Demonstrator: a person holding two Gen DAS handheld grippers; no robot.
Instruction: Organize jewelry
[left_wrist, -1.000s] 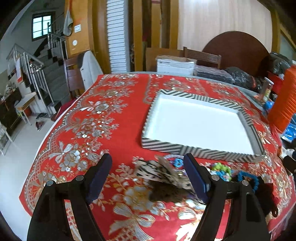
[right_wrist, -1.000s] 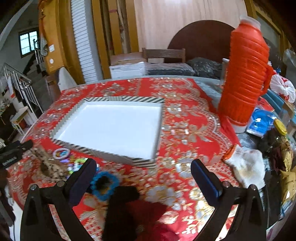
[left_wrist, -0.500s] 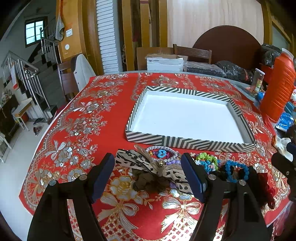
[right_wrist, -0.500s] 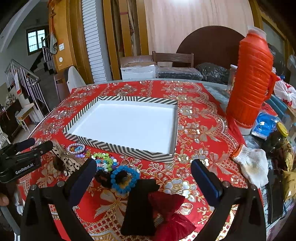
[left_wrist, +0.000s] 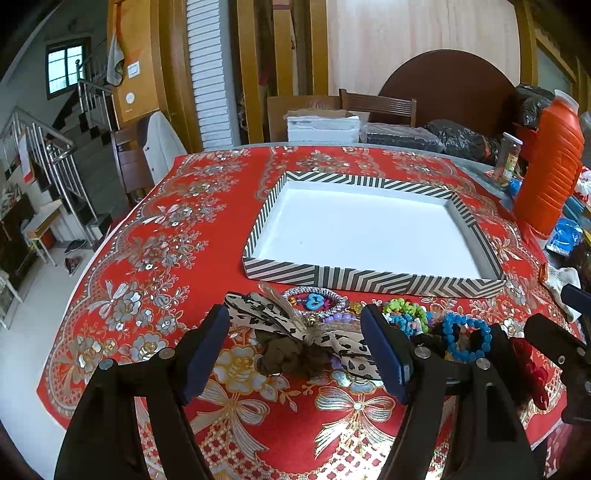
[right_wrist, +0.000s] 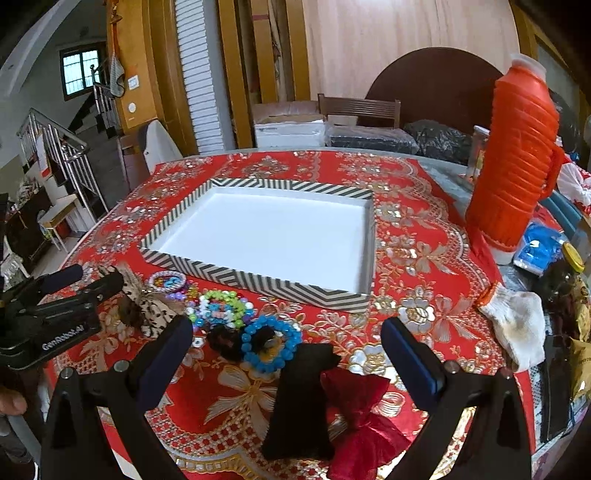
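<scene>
The left gripper (left_wrist: 297, 349) hides part of the leopard-print bow (left_wrist: 295, 328) and the green bead bracelet (left_wrist: 404, 308) behind its right finger. In the right wrist view, the red bow (right_wrist: 364, 417) runs off the bottom edge. The jar (right_wrist: 570, 280) beside the glove (right_wrist: 517, 325) is cut by the right edge.

A tray (left_wrist: 373, 278) sits mid-frame on the tablecloth (left_wrist: 155, 258) in both views. Just below its near wall, a row of jewelry runs across: a fabric bow (left_wrist: 295, 332) at the left, a bead bracelet (left_wrist: 316, 297) just above it, a cluster of bracelets (right_wrist: 225, 308) in the middle, and a ring of beads (right_wrist: 269, 341) to the right. In the right wrist view, two pouches (right_wrist: 303, 398) lie at lower centre, a thermos (right_wrist: 517, 158) stands at upper right, and a glove (right_wrist: 517, 325) lies below it.
</scene>
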